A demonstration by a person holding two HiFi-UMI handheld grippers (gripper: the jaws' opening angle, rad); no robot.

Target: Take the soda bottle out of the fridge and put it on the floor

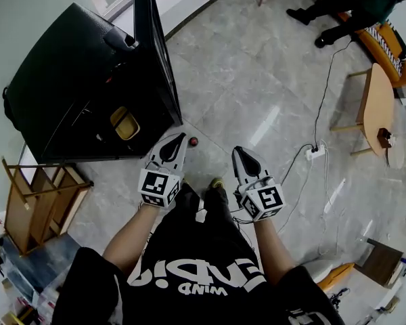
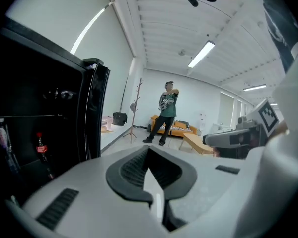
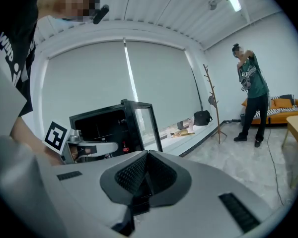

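I've moved nothing yet: the bottle (image 2: 39,145) stands inside the open fridge (image 1: 74,80), far left; my left gripper (image 1: 178,138) and right gripper (image 1: 238,152) are closed, empty.

Fridge (image 1: 74,80): black casing, matt; door (image 1: 159,66) glass, glossy.
Soda bottle (image 2: 40,146) inside fridge: plastic, slight sheen.
Floor (image 1: 257,93) before fridge: grey stone-look tile, polished, reflective.
Left hand-held gripper (image 1: 174,139), right hand-held gripper (image 1: 238,152): matt pale plastic shells, ribbed black pads (image 2: 131,165).
Rack (image 1: 40,202) beside fridge: bare light wood.

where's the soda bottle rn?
Left gripper view, far left: soda bottle stands inside the open fridge, below a shelf, left of the door.
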